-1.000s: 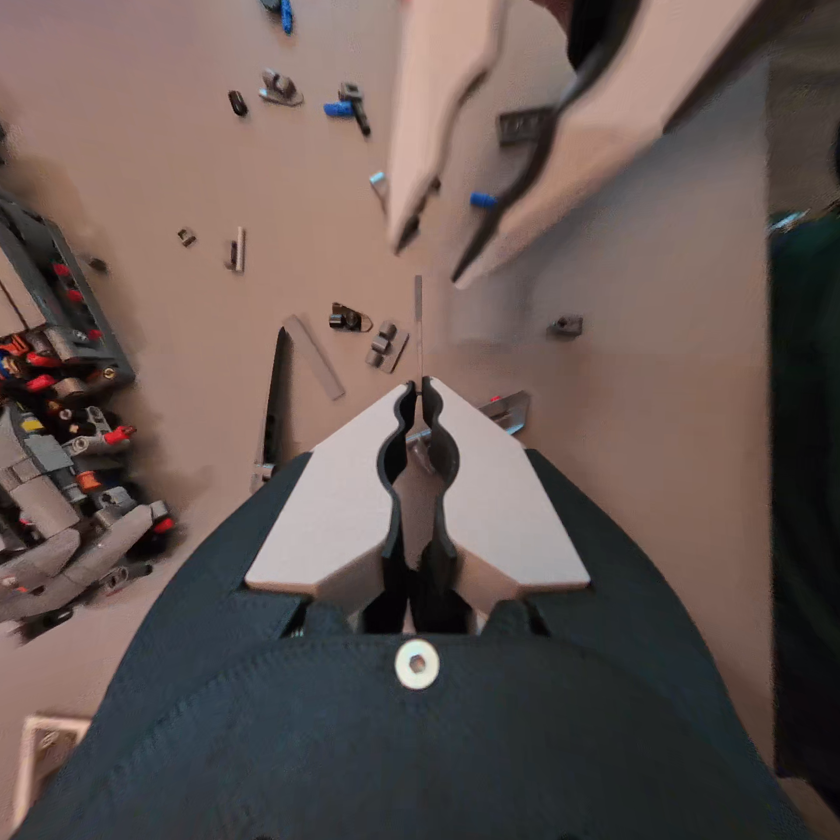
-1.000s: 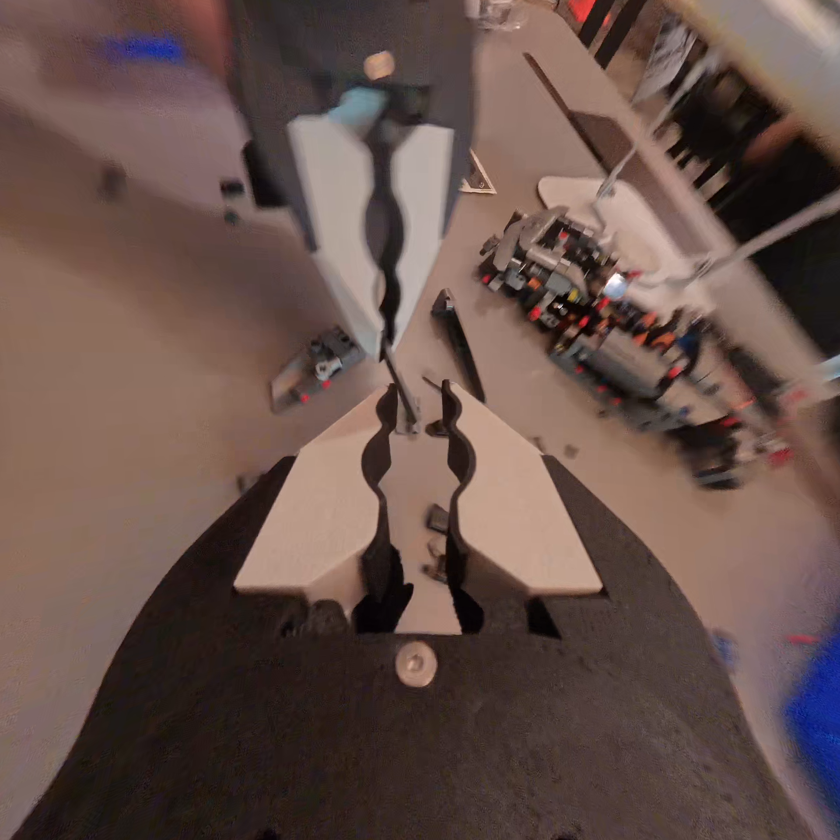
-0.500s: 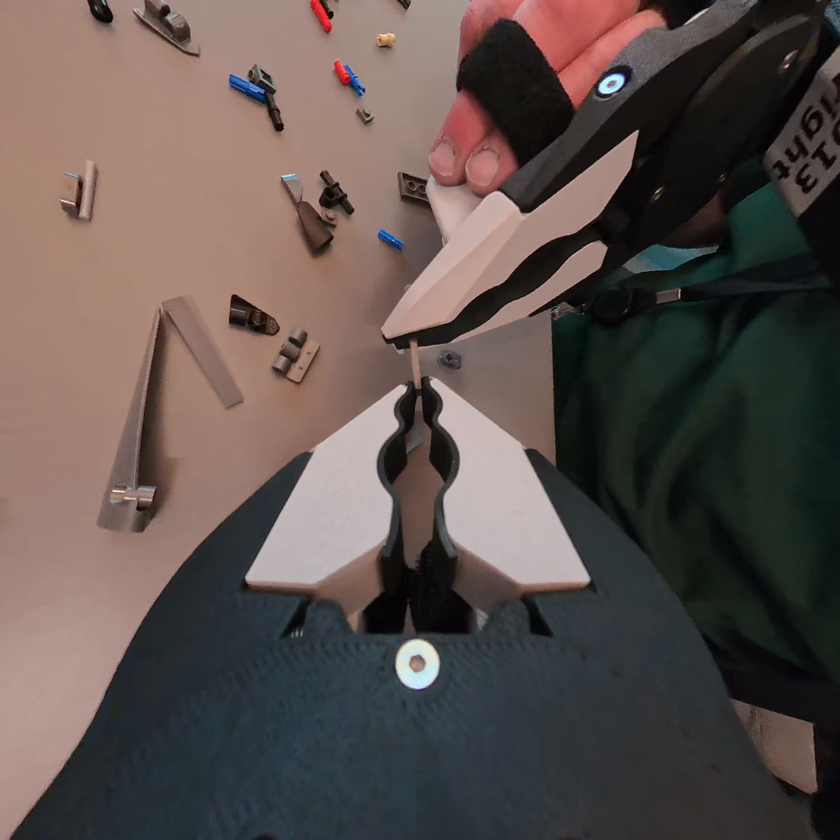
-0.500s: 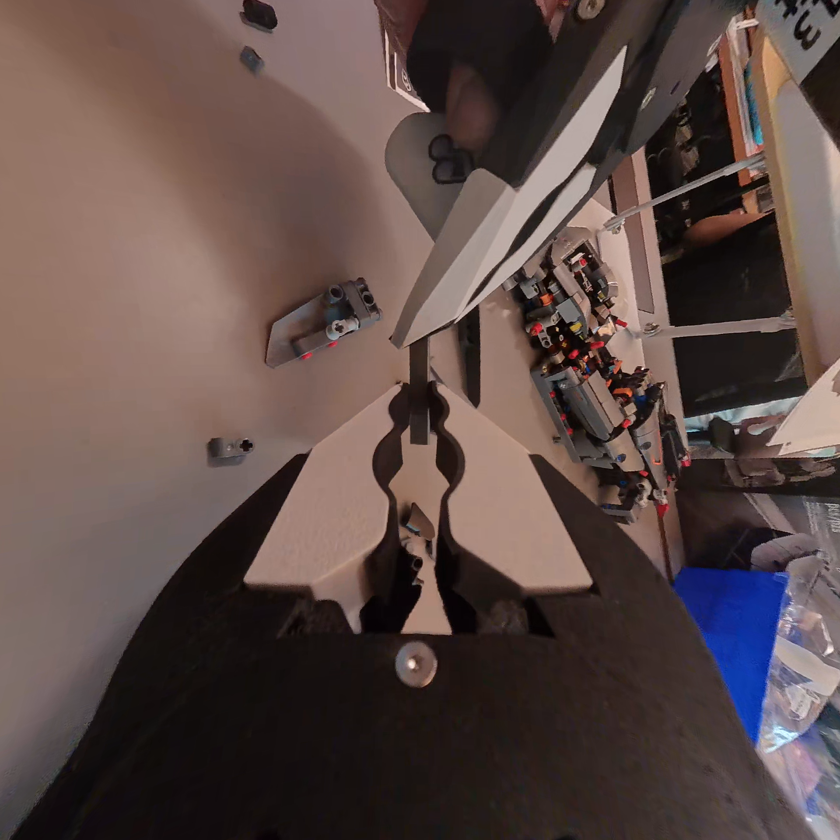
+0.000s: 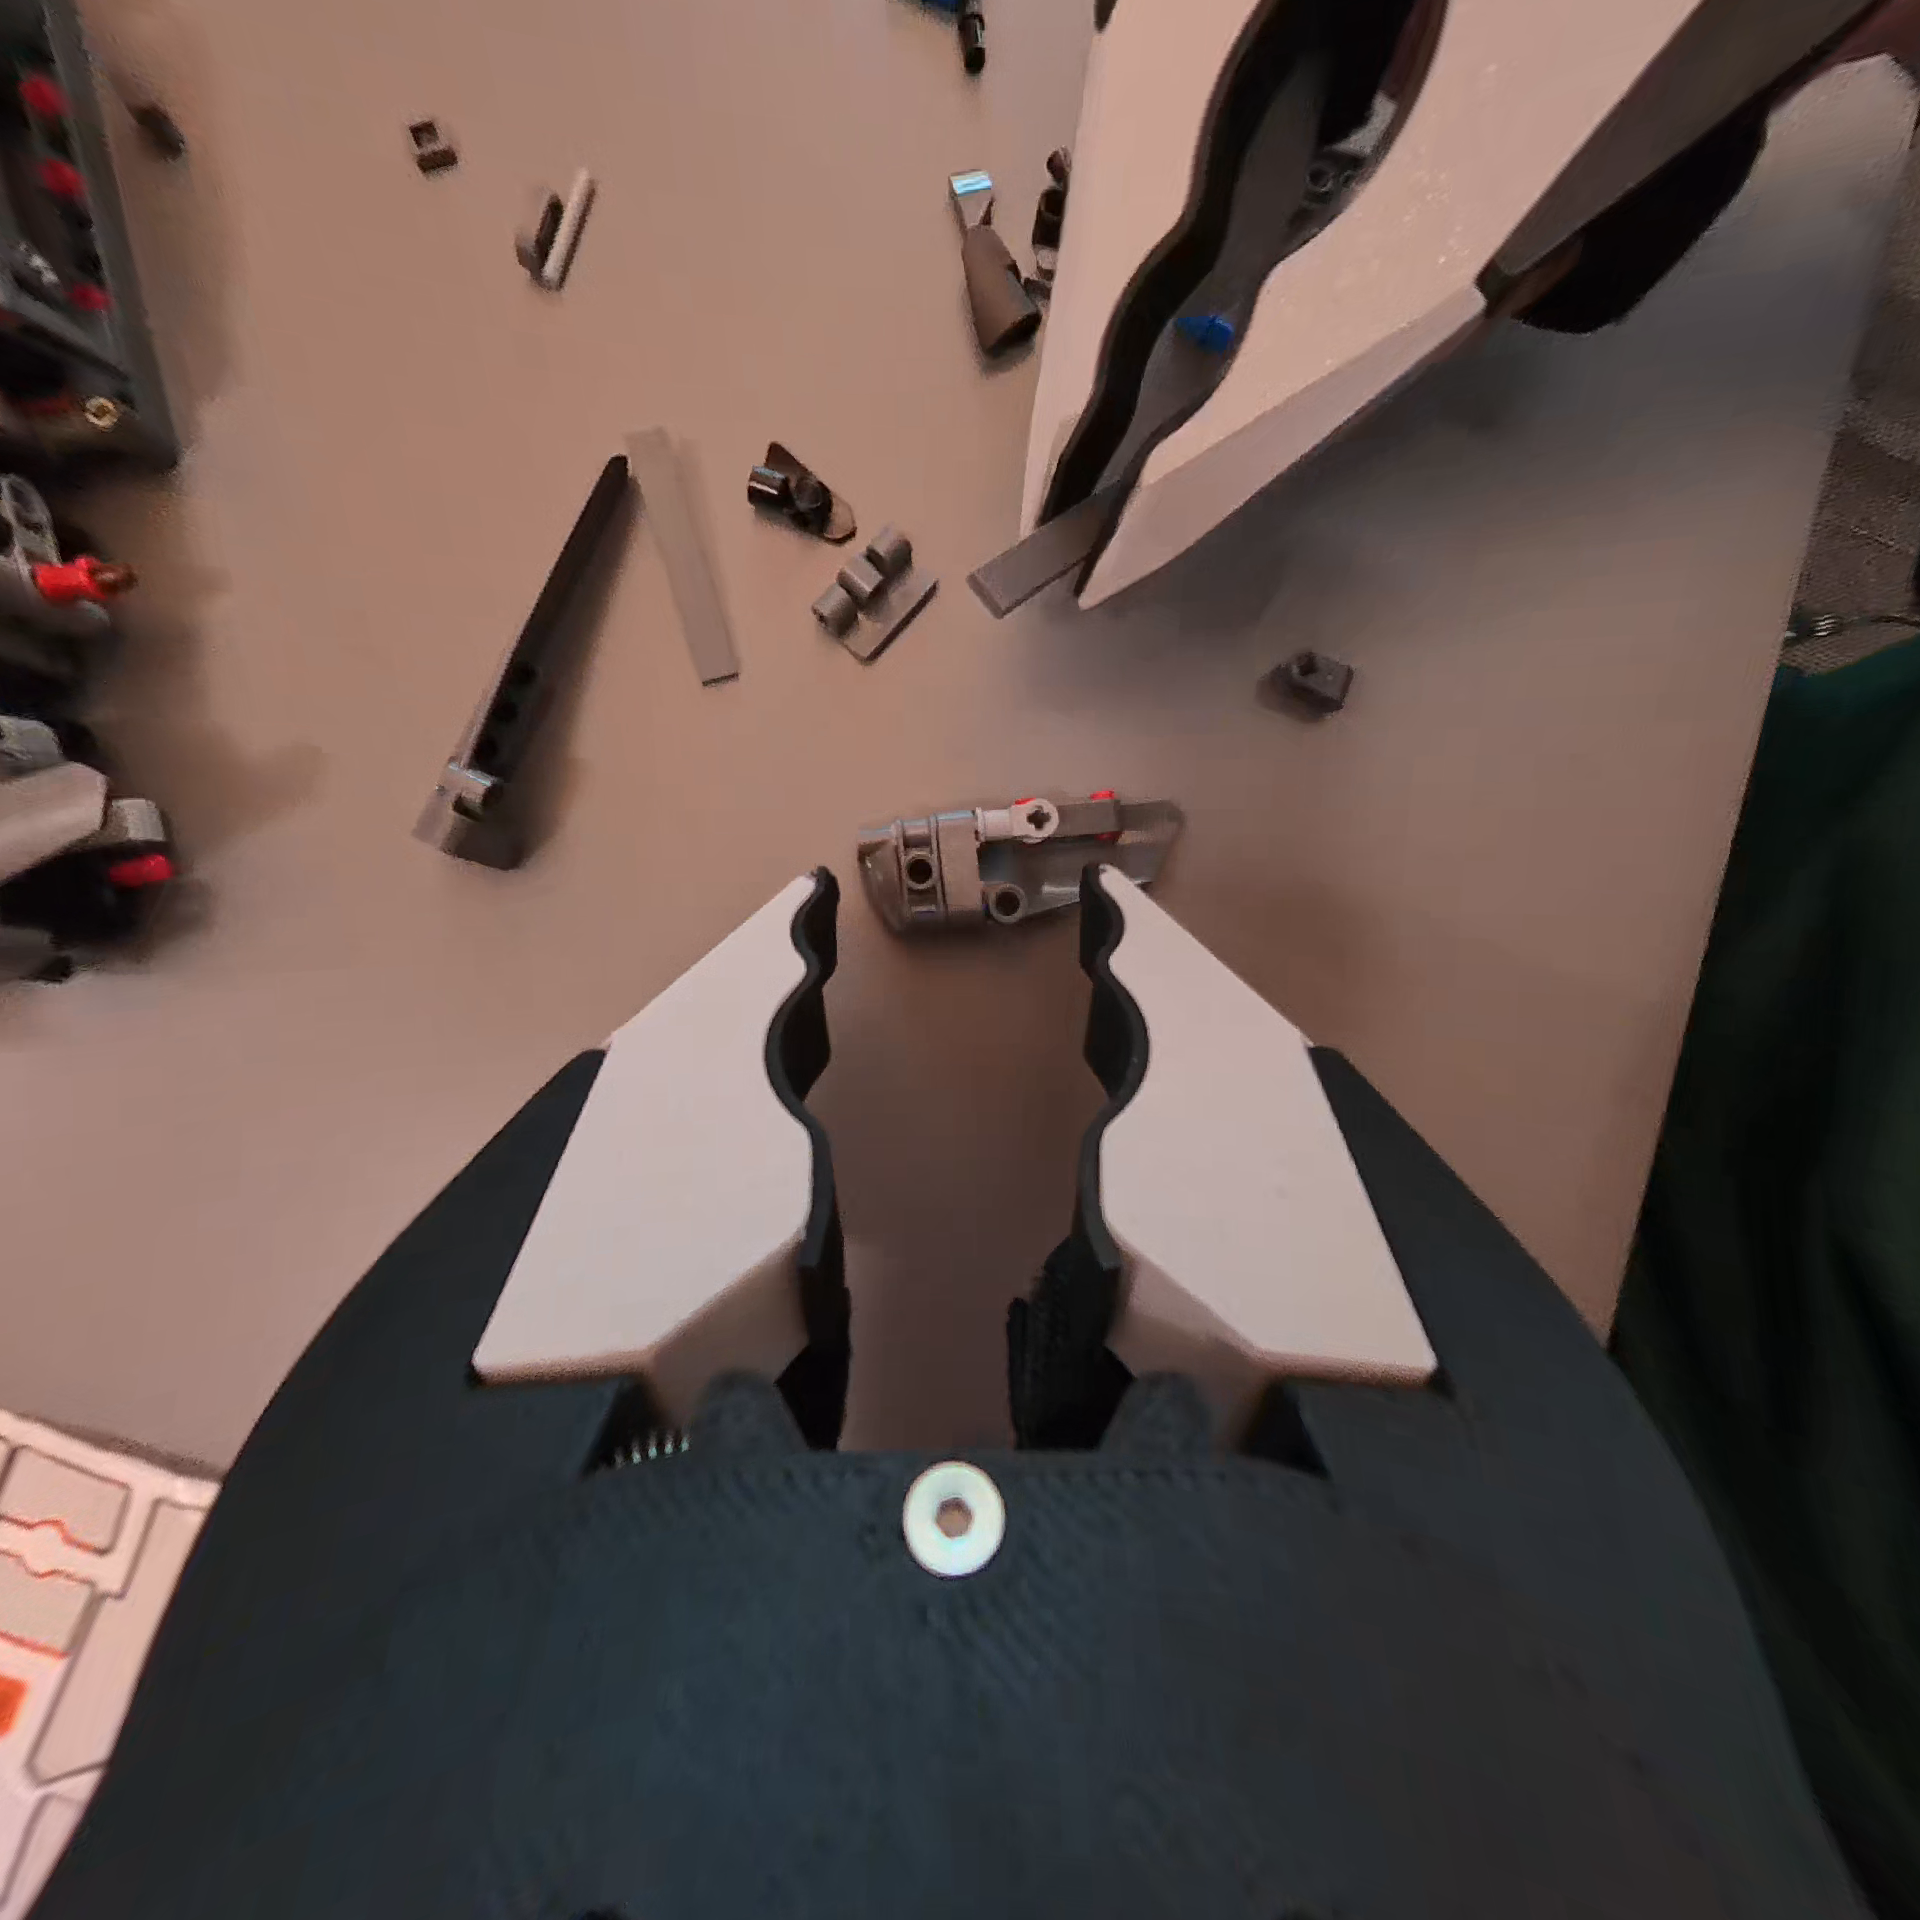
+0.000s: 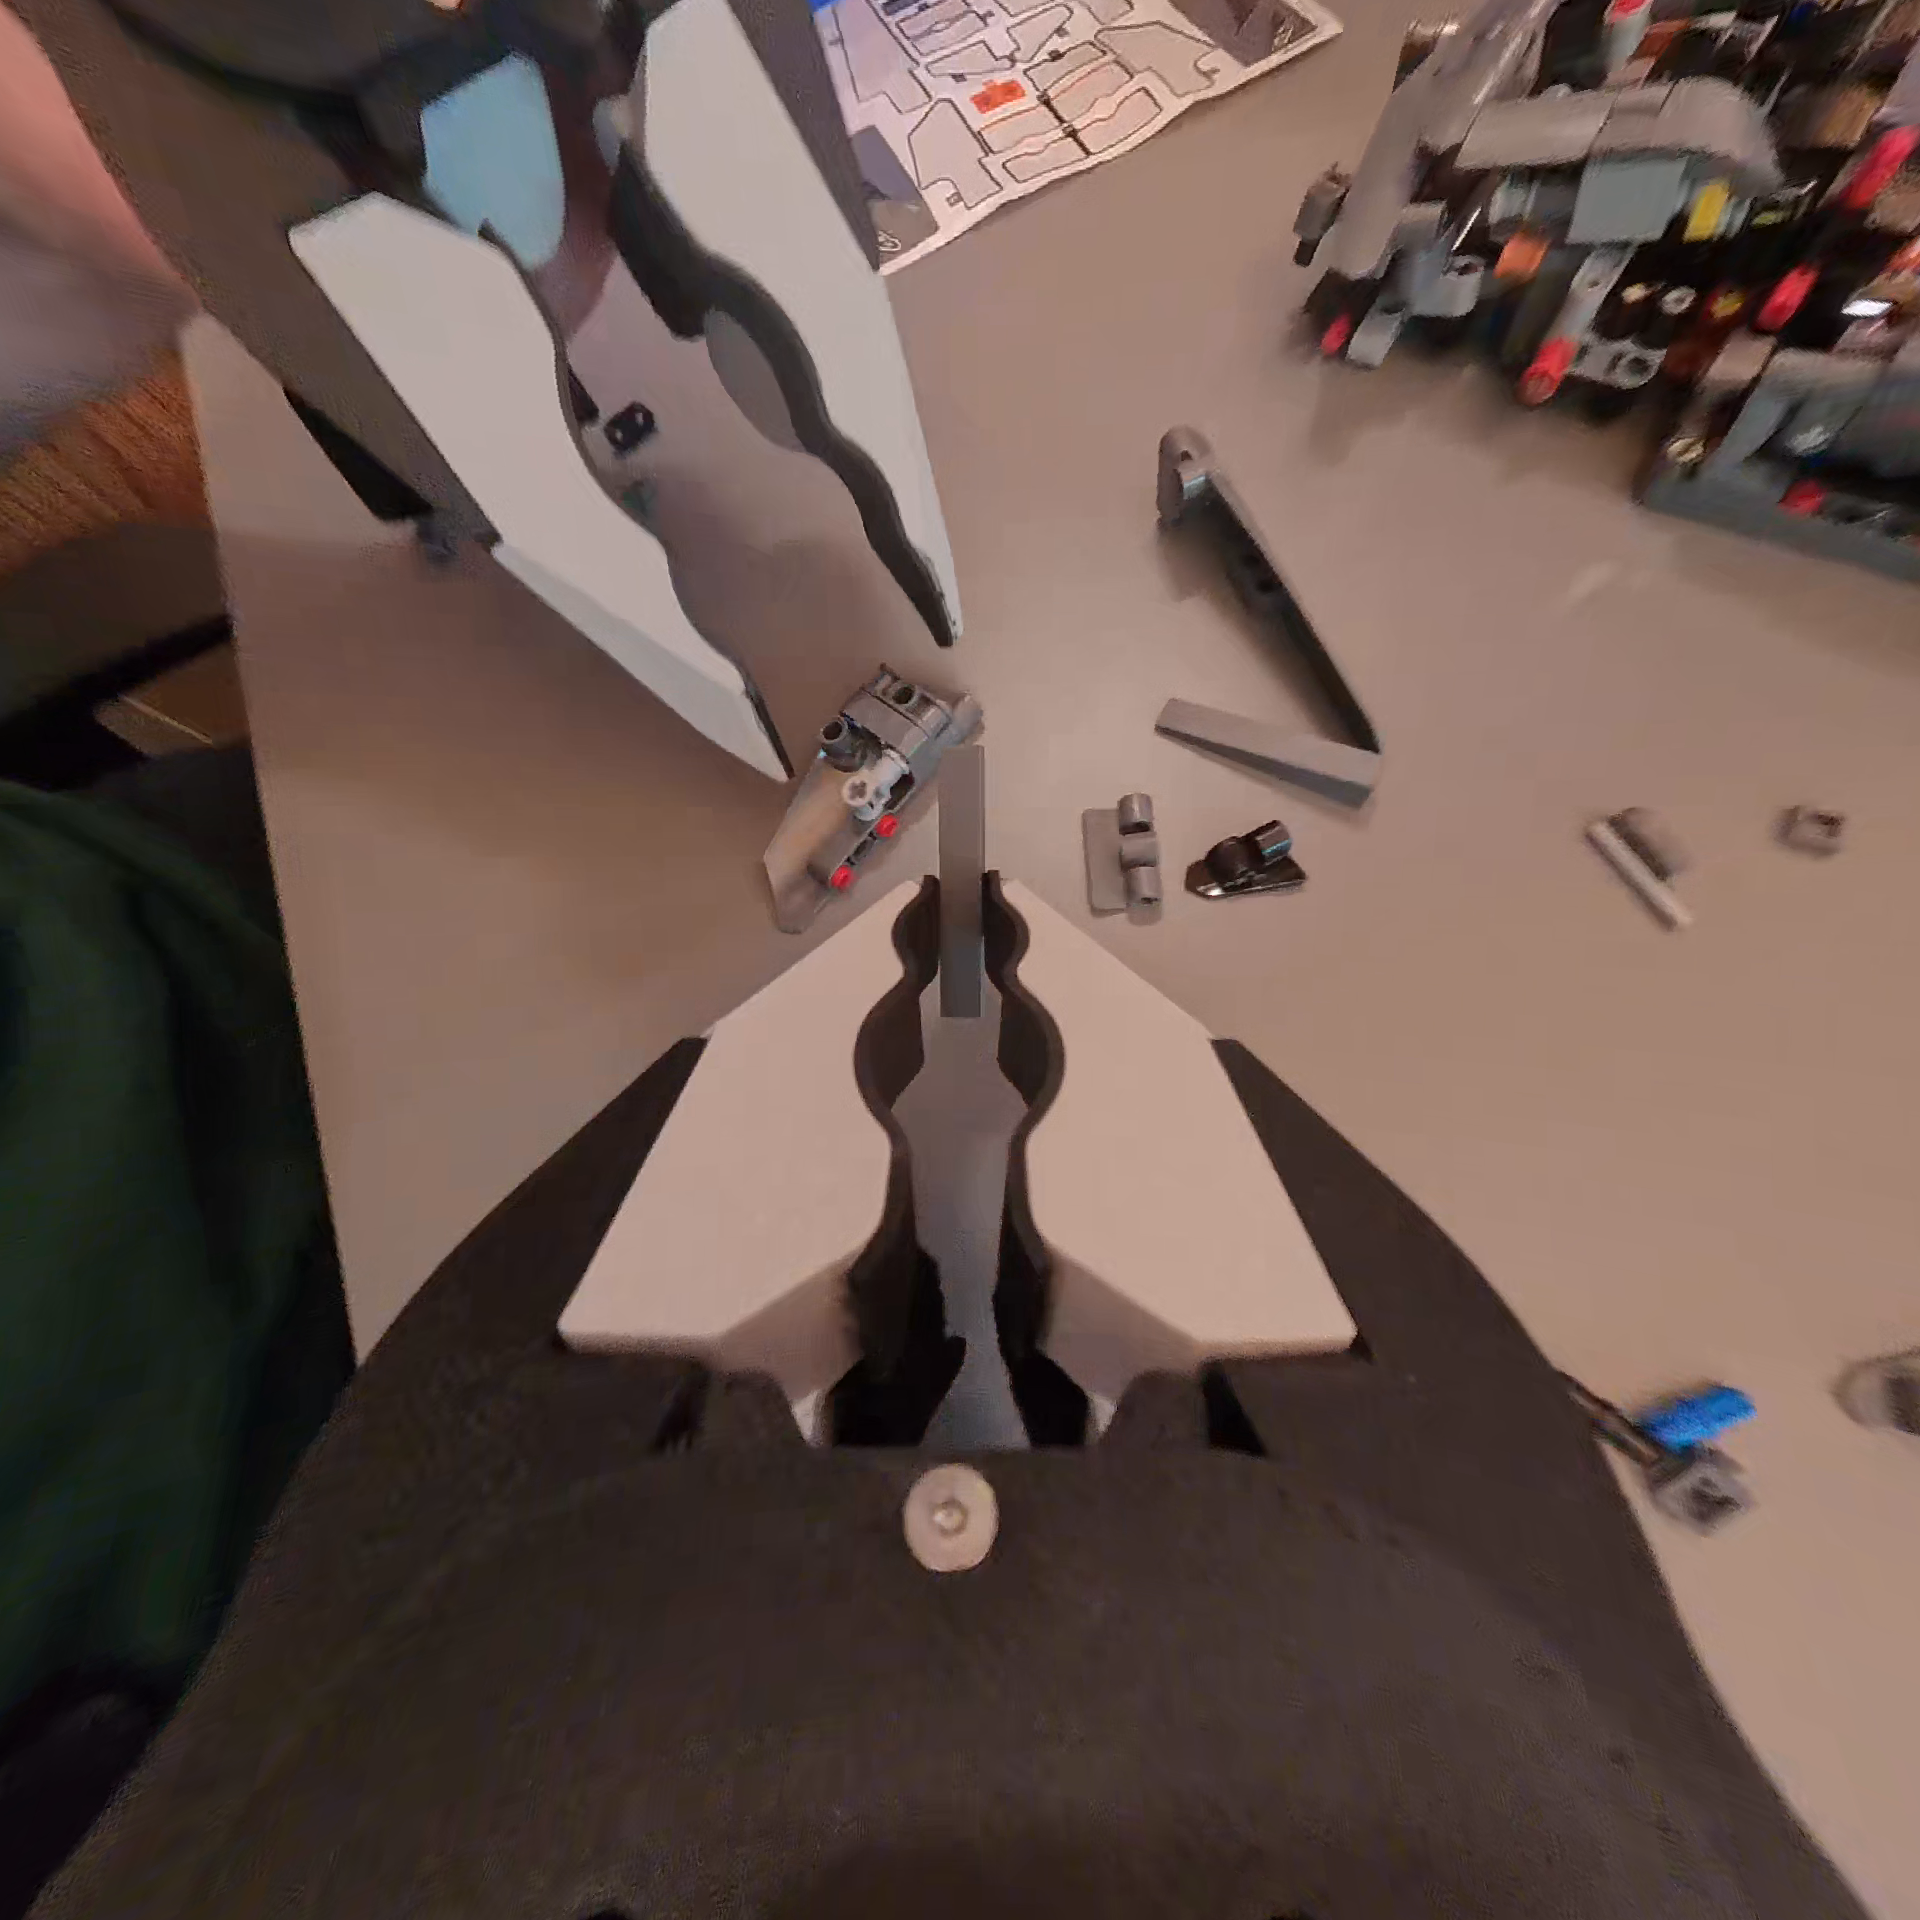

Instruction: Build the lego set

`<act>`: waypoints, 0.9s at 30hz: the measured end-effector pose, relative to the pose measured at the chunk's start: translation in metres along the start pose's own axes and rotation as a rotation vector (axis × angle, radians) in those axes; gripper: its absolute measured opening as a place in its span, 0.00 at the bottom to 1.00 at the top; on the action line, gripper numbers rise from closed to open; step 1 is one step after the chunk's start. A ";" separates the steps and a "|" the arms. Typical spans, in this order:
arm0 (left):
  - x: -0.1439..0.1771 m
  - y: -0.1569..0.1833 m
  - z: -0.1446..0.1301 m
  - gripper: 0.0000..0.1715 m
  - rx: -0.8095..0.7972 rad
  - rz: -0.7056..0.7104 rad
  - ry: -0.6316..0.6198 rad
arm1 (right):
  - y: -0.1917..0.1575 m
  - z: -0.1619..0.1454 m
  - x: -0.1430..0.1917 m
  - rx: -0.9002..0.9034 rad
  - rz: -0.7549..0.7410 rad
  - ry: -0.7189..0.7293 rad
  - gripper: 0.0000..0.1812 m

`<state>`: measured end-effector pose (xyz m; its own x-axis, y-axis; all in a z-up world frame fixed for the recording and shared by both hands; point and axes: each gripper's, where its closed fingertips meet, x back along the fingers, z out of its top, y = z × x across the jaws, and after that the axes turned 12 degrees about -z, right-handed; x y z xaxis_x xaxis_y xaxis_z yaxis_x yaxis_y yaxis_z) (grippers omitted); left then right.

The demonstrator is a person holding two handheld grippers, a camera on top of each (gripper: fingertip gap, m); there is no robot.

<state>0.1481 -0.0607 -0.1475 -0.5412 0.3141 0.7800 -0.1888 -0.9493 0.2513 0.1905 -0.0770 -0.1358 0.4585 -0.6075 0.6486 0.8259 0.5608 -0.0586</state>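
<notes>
My right gripper [image 6: 961, 883] is shut on a thin flat grey tile [image 6: 961, 831] that sticks out past its tips. It also shows in the left wrist view [image 5: 1081, 582], top right, with the tile [image 5: 1023, 577] pointing down at the table. My left gripper [image 5: 956, 883] is open and empty. A small grey sub-assembly with red pins [image 5: 997, 862] lies on the table just beyond its tips. In the right wrist view the left gripper [image 6: 862, 701] hangs open over that sub-assembly [image 6: 862, 800].
A long dark wedge panel [image 5: 520, 675], a loose grey tile [image 5: 686, 551], a hinge plate [image 5: 873, 608] and a black piece [image 5: 800, 494] lie nearby. A large part-built model [image 6: 1662, 208] stands at the side. An instruction sheet [image 6: 1039, 94] lies behind. The table edge [image 5: 1704, 935] is close. The left gripper's tips are roughly 5 cm from the right gripper's.
The tile has passed from my left gripper to my right. The left gripper let go, opened and moved down over the small sub-assembly. The right gripper shut on the tile and drew away.
</notes>
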 end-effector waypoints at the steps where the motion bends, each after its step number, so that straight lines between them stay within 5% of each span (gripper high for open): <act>1: -0.003 0.002 -0.003 0.25 0.004 0.000 -0.003 | -0.002 0.000 -0.001 -0.026 0.017 -0.002 0.03; 6: -0.010 -0.003 -0.008 0.16 -0.031 0.082 -0.002 | -0.006 -0.003 -0.007 -0.069 0.036 -0.040 0.03; 27: -0.016 0.000 0.001 0.13 -0.034 0.261 0.131 | -0.021 -0.006 -0.015 -0.451 0.166 -0.199 0.03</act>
<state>0.1577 -0.0656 -0.1593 -0.6757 0.0601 0.7347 -0.0551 -0.9980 0.0310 0.1688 -0.0832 -0.1489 0.5606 -0.3872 0.7320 0.8265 0.3157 -0.4661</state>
